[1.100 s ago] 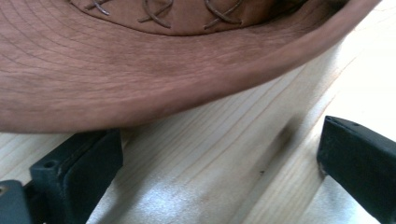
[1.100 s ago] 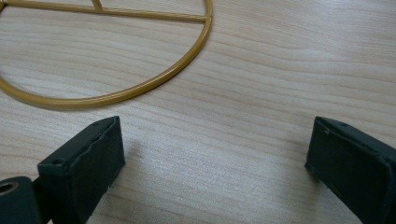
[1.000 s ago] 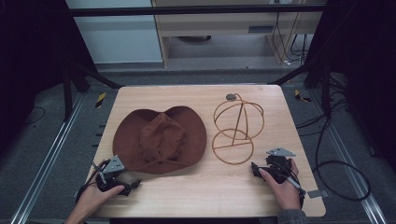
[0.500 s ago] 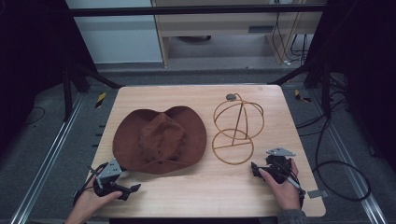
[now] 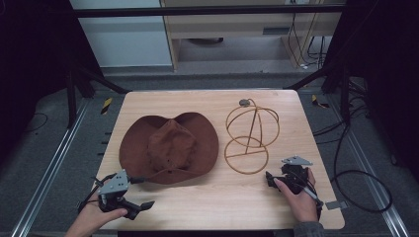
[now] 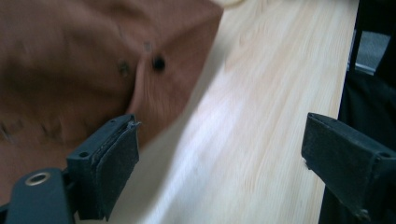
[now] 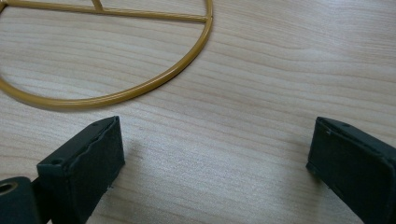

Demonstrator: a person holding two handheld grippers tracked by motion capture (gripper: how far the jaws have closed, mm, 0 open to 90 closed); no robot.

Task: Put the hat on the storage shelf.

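A brown felt hat point(image 5: 169, 147) lies crown up on the left half of the wooden table point(image 5: 207, 207). Its brim point(image 6: 177, 60) shows blurred above the left jaw in the left gripper view. Beside it on the right stands a gold wire hat stand point(image 5: 251, 134), whose base ring point(image 7: 140, 88) curves just ahead of my right gripper. My left gripper point(image 5: 141, 207) hovers off the hat's near-left brim, jaws wide apart. They have just been closing slightly, with only bare table between them. My right gripper point(image 5: 269, 178) rests open on the table, near the ring.
A person's hands hold both grippers at the table's near edge. Cables trail over the floor point(image 5: 363, 177) to the right of the table. Metal rails point(image 5: 44, 177) run along the floor on the left. A cabinet point(image 5: 237, 29) stands behind the table.
The left gripper has lifted and drawn back from the hat's brim toward the table's near edge. The right gripper, the hat and the stand have not moved.
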